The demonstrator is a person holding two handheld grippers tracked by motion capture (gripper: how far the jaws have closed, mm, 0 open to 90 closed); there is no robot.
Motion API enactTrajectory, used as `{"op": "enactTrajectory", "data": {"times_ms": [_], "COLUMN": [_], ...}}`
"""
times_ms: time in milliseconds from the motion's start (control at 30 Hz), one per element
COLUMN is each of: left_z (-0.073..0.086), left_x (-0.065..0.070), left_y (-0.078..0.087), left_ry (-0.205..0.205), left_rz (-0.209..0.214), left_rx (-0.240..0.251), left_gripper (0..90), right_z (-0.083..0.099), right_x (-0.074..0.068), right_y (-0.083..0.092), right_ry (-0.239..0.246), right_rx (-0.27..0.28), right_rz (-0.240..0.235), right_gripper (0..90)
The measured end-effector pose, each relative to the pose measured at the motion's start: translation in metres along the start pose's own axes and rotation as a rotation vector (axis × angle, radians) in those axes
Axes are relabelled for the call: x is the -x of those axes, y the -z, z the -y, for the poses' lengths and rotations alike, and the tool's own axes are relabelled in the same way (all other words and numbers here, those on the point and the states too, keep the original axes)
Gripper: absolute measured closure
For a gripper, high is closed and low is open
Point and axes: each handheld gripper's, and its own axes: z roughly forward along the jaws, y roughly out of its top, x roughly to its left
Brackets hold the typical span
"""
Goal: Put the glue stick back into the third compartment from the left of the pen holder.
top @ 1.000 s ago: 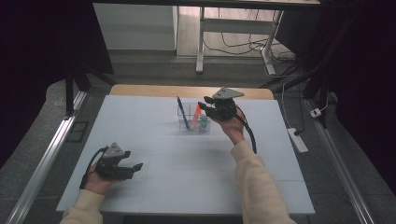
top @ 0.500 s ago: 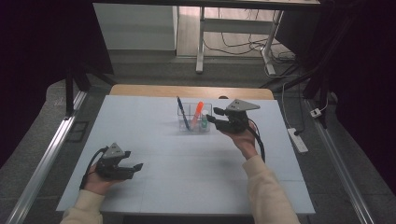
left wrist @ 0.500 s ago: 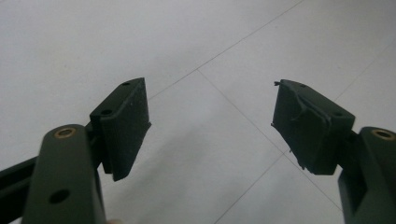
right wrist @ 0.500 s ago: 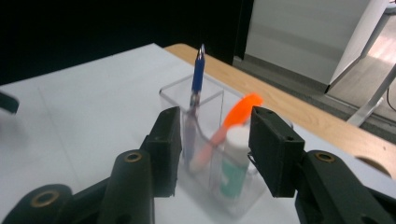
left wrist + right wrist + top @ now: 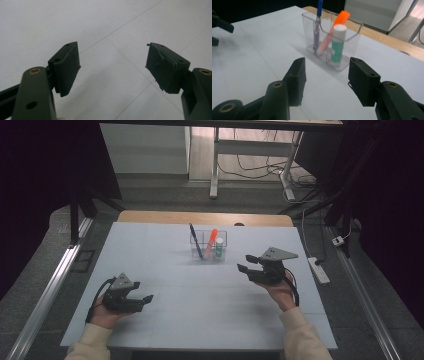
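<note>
At the far middle of the white table stands a clear plastic organizer — a blue pen, an orange marker and a white-capped glue stick already upright in its compartments. We judge the loading done or nearly so; nothing loose lies on the surface for either hand to fetch. The right gripper hovers near the organizer, on its right toward the near edge, its jaws just opening with nothing between them. The left gripper rests by the near left corner, jaws spread and empty. From above we read the layout; the right gripper view resolves the glue stick's green label and the dividers — the left gripper view gives bare tabletop seams.
</note>
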Motion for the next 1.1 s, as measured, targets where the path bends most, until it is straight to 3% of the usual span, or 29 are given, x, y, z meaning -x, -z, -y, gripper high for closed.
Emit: {"op": "enactTrajectory", "data": {"times_ms": [600,1100], "left_z": [-0.001,-0.002], "left_x": [0.000,0.001], "left_y": [-0.001,0.000], "left_ry": [-0.001,-0.007], "left_rz": [0.002,0.002], "left_rx": [0.004,0.013], "left_gripper": [26.7,26.8], "right_z": [0.062,0.066], "right_x": [0.013,0.010], "right_y": [0.063,0.064], "right_ry": [-0.039,-0.018], "right_rx": [-0.043,-0.054], "right_rz": [0.061,0.050], "right_gripper": [45.8,44.2]}}
